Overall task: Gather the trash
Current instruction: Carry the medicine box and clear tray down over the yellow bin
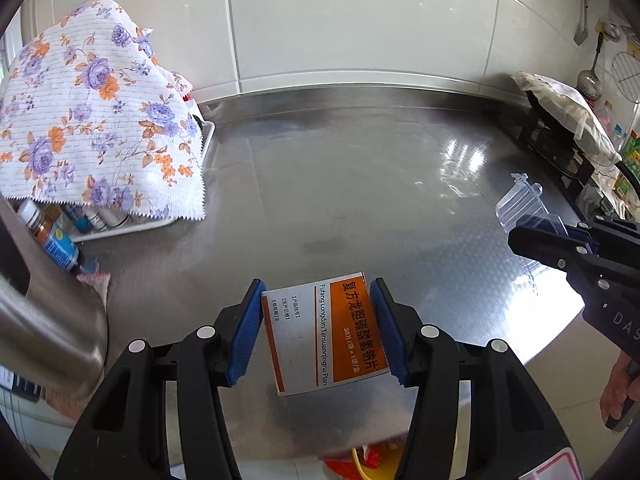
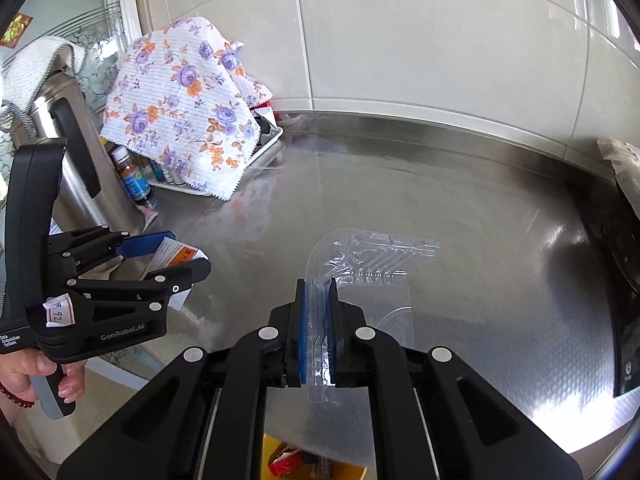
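Trash in both hands: medicine box point(image 1: 326, 332) clamped in my left gripper point(image 1: 318, 330), clear plastic blister tray point(image 2: 360, 264) pinched in my right gripper point(image 2: 318, 332). Both are off the steel counter point(image 1: 360, 184), held above its near edge.

Left pads point(image 1: 246, 332) press the two long sides of the box, printed orange-and-white face up toward the camera; jaws part-way closed, as wide as the box. Gripped across the narrow width probably because that is what fits between the pads.

Right jaws are almost fully together on a thin flange of the blister tray; most of the tray sticks out ahead of the fingertips, tilted, see-through. An edge grip makes sense, the moulded shell is too bulky and flimsy to squeeze.

Containers: below the counter edge a yellow bin point(image 2: 344, 468) shows between my fingers in both views, with red wrapper-like scraps point(image 2: 286, 462) in it already. Likely the drop target; both items look close to being over it, not yet released.

At the counter's far left a white tray point(image 1: 206, 144) holds medicine bottles point(image 1: 56, 240), mostly covered by a floral cloth point(image 1: 96, 112). Steel kettle point(image 2: 68, 152) beside it. Not trash, as far as I can judge.

Risk: the blister tray could slip from such a thin pinch.
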A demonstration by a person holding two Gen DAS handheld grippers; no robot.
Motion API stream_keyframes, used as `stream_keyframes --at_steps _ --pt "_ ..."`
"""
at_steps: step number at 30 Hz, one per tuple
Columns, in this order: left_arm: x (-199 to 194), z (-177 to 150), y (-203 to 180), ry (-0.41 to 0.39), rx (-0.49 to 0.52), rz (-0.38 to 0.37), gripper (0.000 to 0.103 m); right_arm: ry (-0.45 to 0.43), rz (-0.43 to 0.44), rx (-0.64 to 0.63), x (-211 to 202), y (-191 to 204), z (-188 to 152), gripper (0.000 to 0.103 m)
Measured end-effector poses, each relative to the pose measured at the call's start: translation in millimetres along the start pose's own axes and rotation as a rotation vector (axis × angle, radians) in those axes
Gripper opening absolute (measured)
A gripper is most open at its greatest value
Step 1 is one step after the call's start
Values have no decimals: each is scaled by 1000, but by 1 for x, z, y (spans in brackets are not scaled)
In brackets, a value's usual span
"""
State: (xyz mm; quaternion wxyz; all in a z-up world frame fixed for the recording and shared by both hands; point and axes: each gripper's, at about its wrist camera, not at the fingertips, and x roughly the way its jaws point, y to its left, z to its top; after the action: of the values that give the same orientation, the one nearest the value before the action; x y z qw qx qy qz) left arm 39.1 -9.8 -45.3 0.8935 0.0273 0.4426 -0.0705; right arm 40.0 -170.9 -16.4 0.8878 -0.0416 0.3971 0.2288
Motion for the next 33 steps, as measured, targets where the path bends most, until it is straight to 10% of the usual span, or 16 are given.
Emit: stream_keyframes --at_steps 19,33 --pt "-68 -107 -79 63 1 17 53 5 98 -38 -96 7 -103 9" --pt "-33 -183 -98 233 61 -63 53 146 154 -19 -90 14 -184 9"
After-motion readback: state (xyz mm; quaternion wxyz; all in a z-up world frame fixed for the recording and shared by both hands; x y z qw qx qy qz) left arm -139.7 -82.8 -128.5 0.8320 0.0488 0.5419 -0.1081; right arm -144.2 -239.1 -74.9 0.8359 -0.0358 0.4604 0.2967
